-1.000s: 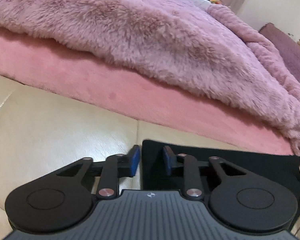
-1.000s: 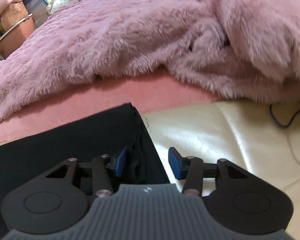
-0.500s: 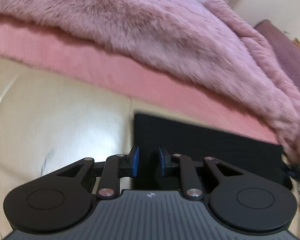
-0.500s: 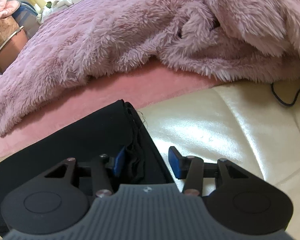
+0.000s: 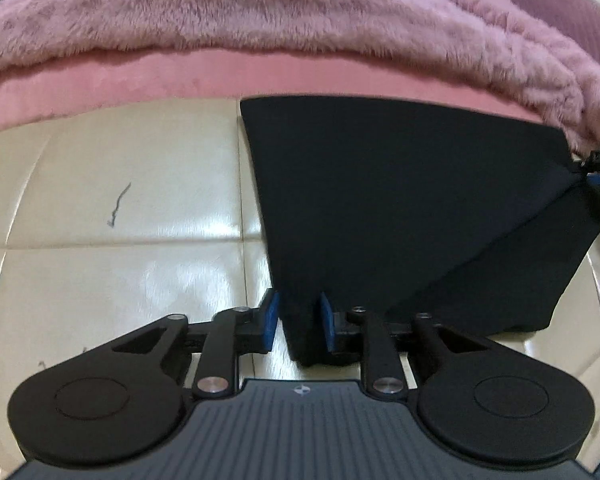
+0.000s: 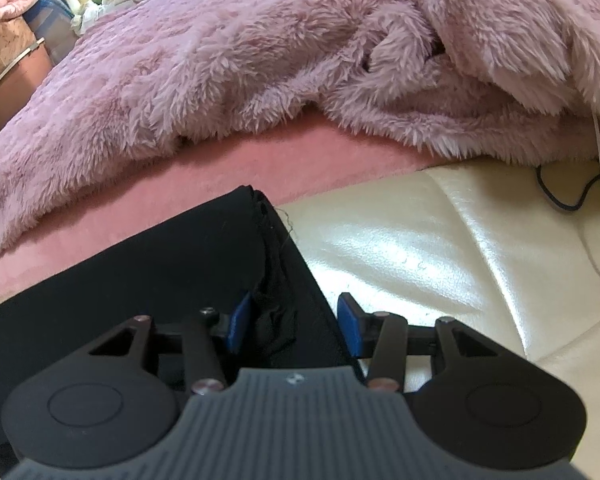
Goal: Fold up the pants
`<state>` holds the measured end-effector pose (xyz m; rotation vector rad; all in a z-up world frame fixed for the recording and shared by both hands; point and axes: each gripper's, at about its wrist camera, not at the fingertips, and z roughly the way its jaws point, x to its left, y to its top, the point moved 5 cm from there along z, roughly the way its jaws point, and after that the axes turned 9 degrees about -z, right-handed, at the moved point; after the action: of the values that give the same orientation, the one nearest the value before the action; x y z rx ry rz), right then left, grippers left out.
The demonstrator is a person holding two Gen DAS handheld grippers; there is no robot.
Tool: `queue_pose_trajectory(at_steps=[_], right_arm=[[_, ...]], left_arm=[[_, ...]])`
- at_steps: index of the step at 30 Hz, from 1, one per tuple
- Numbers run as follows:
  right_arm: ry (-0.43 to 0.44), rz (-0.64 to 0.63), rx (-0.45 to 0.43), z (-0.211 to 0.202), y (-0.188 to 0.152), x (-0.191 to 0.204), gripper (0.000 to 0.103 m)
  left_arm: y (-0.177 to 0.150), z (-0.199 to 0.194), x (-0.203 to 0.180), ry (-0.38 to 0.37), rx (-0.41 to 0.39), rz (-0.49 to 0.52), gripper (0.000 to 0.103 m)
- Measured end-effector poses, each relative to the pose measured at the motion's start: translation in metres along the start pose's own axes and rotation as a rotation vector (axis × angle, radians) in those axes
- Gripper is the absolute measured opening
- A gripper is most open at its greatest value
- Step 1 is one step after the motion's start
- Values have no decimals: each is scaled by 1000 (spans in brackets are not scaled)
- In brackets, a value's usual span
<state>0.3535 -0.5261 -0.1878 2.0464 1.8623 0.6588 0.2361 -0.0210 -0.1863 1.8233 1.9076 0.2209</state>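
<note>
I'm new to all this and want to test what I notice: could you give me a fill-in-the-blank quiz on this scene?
The left gripper is shut on the black ___.
The right gripper has its jaws standing ___.
The fluffy blanket behind is ___ in colour.
Missing: pants, open, pink.

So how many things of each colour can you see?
Black: 3, pants, left gripper, right gripper
Pink: 2, blanket, sheet
Cream: 1, cushion
Total: 6
</note>
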Motion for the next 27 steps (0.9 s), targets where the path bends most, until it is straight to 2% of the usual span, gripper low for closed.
queue_pose_trajectory(at_steps=[7,16,20,22,24,27], right_arm=[[-11,-21,49,-26,-27,8,37],[16,113,102,-82,-120,12,36],[43,153,85,-103,-150,13,37],[58,159,51,-117,-157,10,40],[88,175,23,-132,-161,4,54],[155,242,-4,-146,-166,-12,55]], left_arm=[[-11,-13,11,28,66,32,26],[-21,-35,37,63,99,47,27],[-18,-47,38,105,70,52,27],[-16,-54,32,99,45,51,27],[-14,-57,25,78,25,53,27],[-12,-56,7,38,17,61,27]])
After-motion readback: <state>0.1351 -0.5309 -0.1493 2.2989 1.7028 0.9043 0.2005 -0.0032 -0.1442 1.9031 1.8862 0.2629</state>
